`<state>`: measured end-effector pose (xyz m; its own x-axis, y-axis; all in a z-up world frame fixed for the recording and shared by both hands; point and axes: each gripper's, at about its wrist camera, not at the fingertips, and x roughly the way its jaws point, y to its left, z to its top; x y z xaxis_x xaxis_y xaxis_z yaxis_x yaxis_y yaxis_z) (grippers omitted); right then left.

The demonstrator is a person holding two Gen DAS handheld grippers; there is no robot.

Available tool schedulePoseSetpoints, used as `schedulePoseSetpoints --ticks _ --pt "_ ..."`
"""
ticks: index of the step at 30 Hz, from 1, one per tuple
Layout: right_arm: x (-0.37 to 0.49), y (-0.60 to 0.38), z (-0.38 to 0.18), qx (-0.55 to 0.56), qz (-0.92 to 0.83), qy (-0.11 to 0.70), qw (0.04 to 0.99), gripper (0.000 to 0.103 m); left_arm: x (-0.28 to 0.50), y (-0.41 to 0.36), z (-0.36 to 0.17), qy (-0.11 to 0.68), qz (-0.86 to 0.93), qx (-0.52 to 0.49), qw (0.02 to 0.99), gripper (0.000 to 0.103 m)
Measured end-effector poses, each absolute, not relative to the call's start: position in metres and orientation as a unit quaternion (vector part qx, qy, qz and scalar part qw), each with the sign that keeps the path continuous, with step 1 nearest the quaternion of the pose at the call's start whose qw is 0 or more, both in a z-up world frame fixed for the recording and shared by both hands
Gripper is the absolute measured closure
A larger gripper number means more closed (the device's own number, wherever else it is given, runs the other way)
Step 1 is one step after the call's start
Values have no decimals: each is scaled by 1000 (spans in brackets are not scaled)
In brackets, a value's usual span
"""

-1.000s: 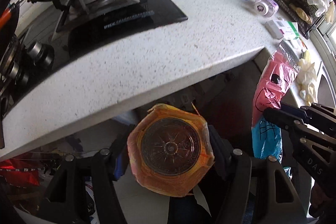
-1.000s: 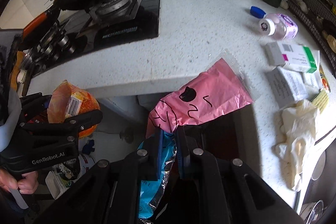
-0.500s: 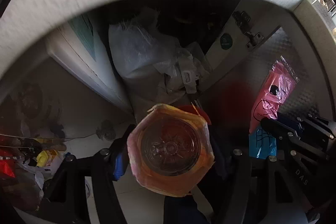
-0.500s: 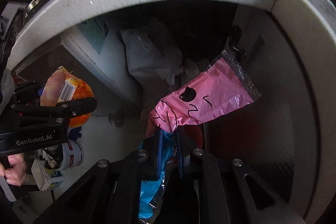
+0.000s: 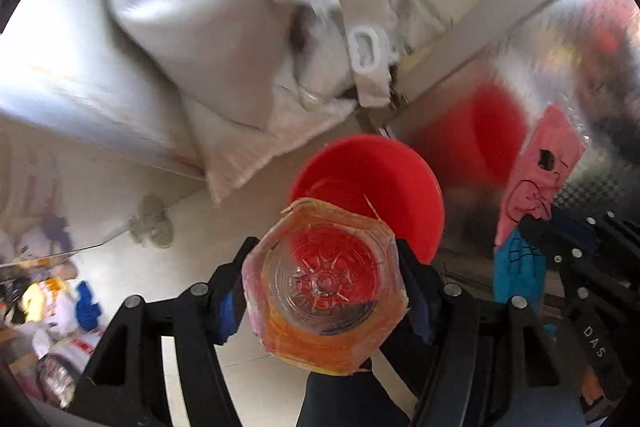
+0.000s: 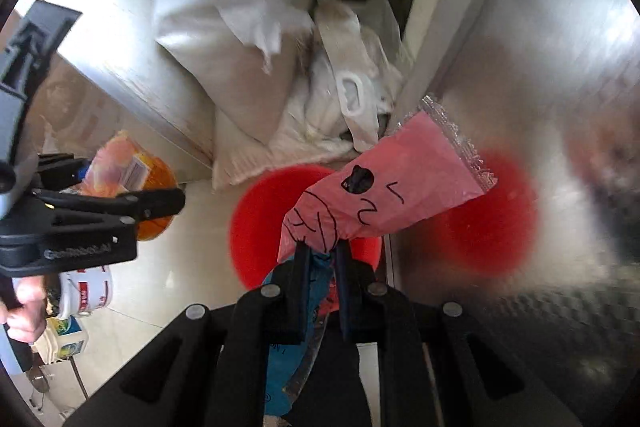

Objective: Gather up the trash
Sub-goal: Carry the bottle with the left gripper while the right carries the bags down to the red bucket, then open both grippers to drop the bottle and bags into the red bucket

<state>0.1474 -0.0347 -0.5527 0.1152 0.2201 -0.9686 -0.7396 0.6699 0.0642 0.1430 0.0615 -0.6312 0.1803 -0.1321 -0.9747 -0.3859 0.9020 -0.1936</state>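
Trash fills both tongs: the left tongs (image 5: 324,291) clamp a clear plastic bottle (image 5: 326,287) with an orange label, bottom facing the camera, and the right tongs (image 6: 322,259), nearly closed, pinch a pink snack wrapper (image 6: 384,183). Both hang above a red bucket (image 5: 400,179) on the tiled floor (image 5: 180,247), near white sacks (image 5: 224,27) beside a steel cabinet door (image 6: 540,67).

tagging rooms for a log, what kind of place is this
Probably a kitchen floor by an open lower cabinet: tiled floor, red bin, white sacks stuffed in the cabinet beside a steel panel.
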Motion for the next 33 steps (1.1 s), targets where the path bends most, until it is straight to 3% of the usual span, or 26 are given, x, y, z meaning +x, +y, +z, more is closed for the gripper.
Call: schedulePoseSetpoints --ticks 8,18,21,23,24,25,26,28,33 --pt "169 -44 -632 -194 338 612 688 92 165 45 -706 650 68 -223 724 39" --pt "168 -60 -654 -191 376 627 655 92 171 38 -731 655 33 -201 727 37" --pt "165 -58 -658 -197 386 625 650 92 172 41 -736 664 10 -207 719 17" --pt "165 -55 -662 -190 392 629 643 90 170 44 -734 658 11 -208 723 17" --pt "164 -54 -663 -191 396 629 641 88 169 46 -733 656 16 -205 726 15" --pt "163 -52 -665 -193 399 629 639 77 168 48 -733 655 21 -203 728 13" --pt "162 -50 -666 -197 399 629 638 60 167 50 -731 654 25 -202 728 12" --pt "160 -48 -666 -208 398 624 639 39 164 54 -728 655 32 -196 729 12" --pt "152 -43 -653 -239 394 606 649 33 151 59 -701 663 48 -173 727 12"
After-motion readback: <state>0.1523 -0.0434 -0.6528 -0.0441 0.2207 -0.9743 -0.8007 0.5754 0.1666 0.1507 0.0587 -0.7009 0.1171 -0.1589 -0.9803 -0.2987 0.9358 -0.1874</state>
